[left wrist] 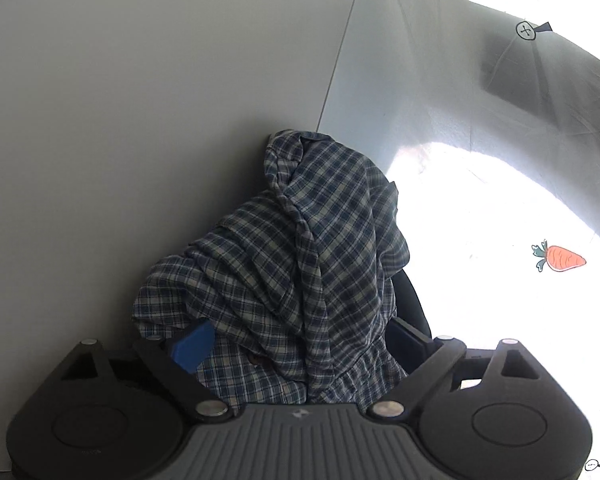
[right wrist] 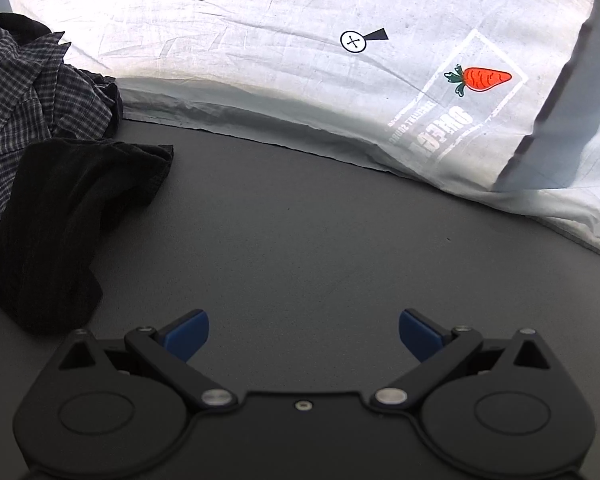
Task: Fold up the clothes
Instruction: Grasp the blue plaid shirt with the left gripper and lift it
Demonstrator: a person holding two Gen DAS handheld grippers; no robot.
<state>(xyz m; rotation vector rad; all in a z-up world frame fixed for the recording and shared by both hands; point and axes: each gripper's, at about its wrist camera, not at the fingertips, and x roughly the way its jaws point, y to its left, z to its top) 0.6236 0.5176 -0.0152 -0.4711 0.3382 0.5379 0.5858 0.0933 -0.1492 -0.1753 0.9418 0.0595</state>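
Note:
A blue-and-white checked shirt (left wrist: 300, 264) hangs bunched from my left gripper (left wrist: 300, 344). The cloth drapes over both fingers; one blue pad (left wrist: 192, 344) shows at the left and the other is hidden, so the jaws look wide with fabric between them. The same checked shirt (right wrist: 32, 96) shows at the left edge of the right wrist view, next to a black garment (right wrist: 76, 216) lying crumpled on the dark table (right wrist: 320, 240). My right gripper (right wrist: 304, 334) is open and empty, low over the table, to the right of the black garment.
A white sheet (right wrist: 280, 68) with a carrot print (right wrist: 484, 79) and small cross marks hangs behind the table. A pale wall (left wrist: 140, 120) with a vertical seam stands behind the held shirt. A dark strip (right wrist: 556, 100) crosses the sheet at right.

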